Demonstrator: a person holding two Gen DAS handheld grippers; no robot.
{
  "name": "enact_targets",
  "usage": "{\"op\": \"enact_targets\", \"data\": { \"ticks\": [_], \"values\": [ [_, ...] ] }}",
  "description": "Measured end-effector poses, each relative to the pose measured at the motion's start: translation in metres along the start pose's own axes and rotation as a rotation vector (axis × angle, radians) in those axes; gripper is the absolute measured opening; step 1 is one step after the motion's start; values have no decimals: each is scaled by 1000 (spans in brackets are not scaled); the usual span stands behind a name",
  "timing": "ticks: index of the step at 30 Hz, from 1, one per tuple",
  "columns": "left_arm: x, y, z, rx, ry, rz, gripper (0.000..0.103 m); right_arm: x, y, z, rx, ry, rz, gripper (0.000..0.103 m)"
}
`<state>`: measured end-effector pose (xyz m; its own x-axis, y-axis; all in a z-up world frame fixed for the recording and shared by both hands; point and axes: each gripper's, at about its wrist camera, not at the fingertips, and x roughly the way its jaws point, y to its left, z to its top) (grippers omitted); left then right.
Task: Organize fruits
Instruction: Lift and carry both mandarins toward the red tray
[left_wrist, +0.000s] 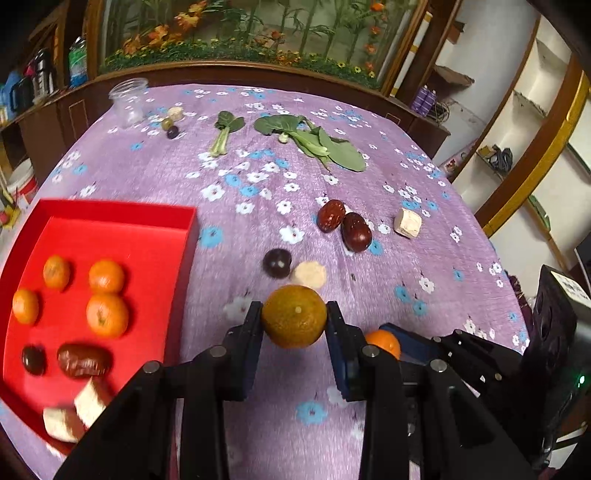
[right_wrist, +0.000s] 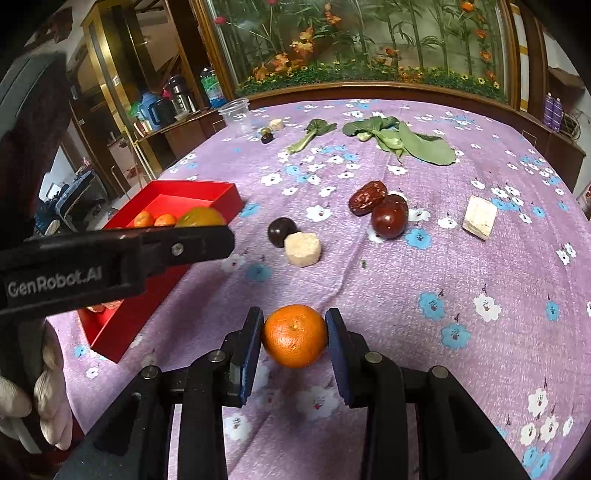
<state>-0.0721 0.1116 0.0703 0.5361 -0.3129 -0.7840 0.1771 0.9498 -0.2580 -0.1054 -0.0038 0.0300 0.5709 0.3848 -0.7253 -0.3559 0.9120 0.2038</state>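
On the left I see the red tray (left_wrist: 110, 218) holding 4 small oranges (left_wrist: 107, 314). My left gripper (left_wrist: 294, 317) clamps a greenish-yellow mandarin (left_wrist: 294, 316) above the purple cloth (left_wrist: 424, 221), just right of the tray. My right gripper (right_wrist: 294, 336) clamps an orange mandarin (right_wrist: 294, 335).

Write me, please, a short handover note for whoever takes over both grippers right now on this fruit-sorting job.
Left gripper: shut on a greenish-yellow citrus, held above the cloth beside the red tray.
Right gripper: shut on an orange mandarin, further from the tray.
Done: the tray holds four mandarins, a red date, a dark plum and two pale chunks.
Left: both held fruits; on the tablecloth remain two red dates, a dark plum, pale pieces, and small items by the clear cup. Leafy greens lie at the far side.
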Motion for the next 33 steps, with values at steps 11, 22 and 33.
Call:
{"op": "enact_targets", "data": {
  "ticks": [11, 22, 33],
  "values": [
    [-27, 13, -23, -30, -42, 36, 32, -15, 29, -7, -40, -17, 2, 38],
    [-62, 14, -37, 9, -142, 130, 32, -32, 49, -10, -65, -46, -10, 38],
    [-86, 32, -47, -13, -191, 181, 32, -37, 80, -12, -120, -56, 3, 38]
  ]
}}
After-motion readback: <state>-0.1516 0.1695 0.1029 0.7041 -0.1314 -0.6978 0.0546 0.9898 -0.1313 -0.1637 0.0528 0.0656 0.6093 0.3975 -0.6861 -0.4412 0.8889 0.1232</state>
